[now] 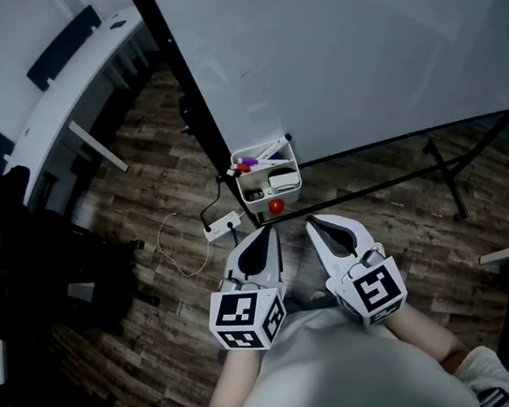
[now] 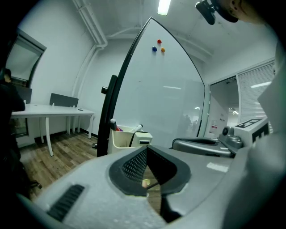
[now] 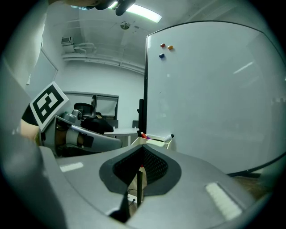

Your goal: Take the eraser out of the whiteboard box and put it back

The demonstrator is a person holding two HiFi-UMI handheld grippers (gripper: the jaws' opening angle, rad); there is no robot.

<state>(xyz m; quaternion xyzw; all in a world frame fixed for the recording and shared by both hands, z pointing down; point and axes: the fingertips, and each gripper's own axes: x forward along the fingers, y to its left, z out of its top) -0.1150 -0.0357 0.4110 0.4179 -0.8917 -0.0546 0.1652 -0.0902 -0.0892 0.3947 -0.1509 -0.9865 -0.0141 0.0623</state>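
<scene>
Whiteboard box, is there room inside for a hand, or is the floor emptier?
The box is crowded: markers and eraser fill it. Bare floor lies right of it, up to the stand leg. Left, a power strip and cable clutter.

Our right gripper (image 3: 142, 154) has its fingers (image 3: 155, 164) closed together, with nothing between them. Past their tips we see the whiteboard box (image 3: 154, 142) low at the left edge of the whiteboard (image 3: 214, 98), with markers (image 3: 144, 135) sticking up from it. Three magnets (image 3: 162, 45) sit high on the board. Our left gripper (image 3: 114, 141) shows at the left.
</scene>
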